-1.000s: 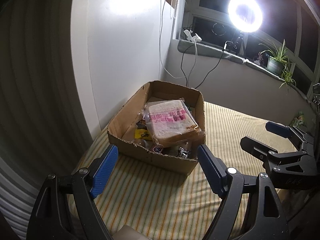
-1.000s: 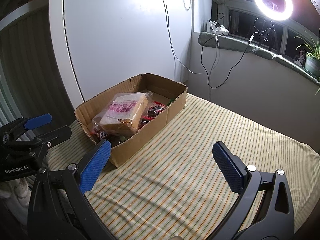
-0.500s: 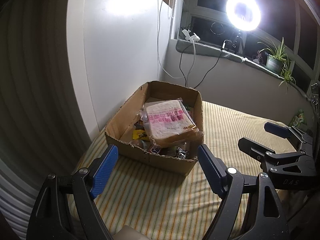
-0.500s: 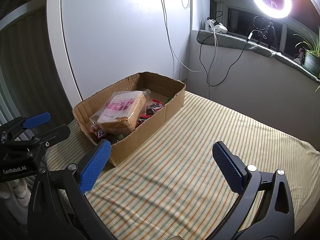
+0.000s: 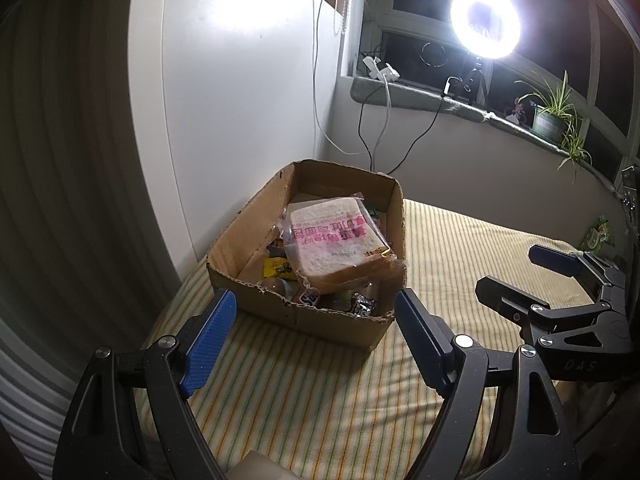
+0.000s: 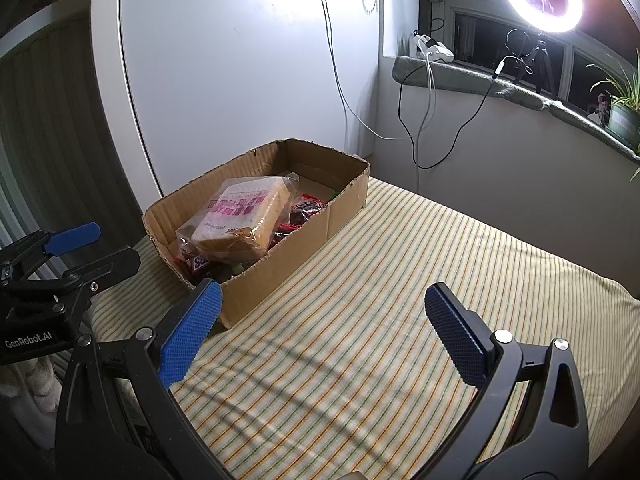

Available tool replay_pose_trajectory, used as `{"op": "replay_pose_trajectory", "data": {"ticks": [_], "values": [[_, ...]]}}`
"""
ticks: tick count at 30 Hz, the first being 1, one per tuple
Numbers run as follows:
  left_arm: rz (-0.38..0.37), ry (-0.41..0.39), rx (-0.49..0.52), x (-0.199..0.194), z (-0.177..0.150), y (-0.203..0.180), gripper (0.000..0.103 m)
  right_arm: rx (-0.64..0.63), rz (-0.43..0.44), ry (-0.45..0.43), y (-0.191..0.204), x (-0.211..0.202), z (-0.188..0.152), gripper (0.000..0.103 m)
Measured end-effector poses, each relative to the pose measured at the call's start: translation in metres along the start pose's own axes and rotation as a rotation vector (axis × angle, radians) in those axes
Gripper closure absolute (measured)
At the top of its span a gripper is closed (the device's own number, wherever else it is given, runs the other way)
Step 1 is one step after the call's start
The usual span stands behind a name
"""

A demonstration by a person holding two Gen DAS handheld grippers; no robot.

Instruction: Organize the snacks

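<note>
1. Under everything lies a bed with a striped sheet point(image 6: 400, 320), yellow and white with thin green lines.
2. On the bed, close to the white wall point(image 6: 240, 80), sits a brown cardboard box point(image 5: 320, 324) with no lid.
3. On top of the pile in the box lies a bag of sliced bread point(image 5: 332, 240) with pink writing on it. It leans a little, and one corner sticks up over the box edge.
4. The left tongs point(image 5: 312, 340) hang over the bed just in front of the box. They are wide open and hold nothing.
5. The right tongs point(image 6: 320, 332) hang over the bare sheet beside the box. They are wide open too, with nothing in them.
6. On the window sill stands a bright ring light point(image 5: 485, 20), and further along a green plant in a pot point(image 5: 554, 114).
7. Under the bread are small snacks: a yellow packet point(image 5: 278, 268), a shiny silver one point(image 5: 362, 306) and red ones point(image 6: 304, 210).
</note>
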State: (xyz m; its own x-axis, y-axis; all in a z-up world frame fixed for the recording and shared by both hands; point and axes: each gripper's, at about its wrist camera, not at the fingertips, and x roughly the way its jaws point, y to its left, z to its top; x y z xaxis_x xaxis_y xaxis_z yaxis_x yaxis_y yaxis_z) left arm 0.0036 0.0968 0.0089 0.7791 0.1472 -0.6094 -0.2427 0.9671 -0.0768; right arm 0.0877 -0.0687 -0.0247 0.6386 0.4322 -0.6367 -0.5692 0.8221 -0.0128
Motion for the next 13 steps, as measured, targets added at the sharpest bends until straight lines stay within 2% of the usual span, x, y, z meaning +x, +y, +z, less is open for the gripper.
{"op": "replay_pose_trajectory", "data": {"ticks": [13], "values": [[0.012, -0.007, -0.001, 0.0002, -0.0035, -0.0025, 0.021, 0.001, -0.003, 0.002, -0.0005, 0.0002, -0.001, 0.0]]}}
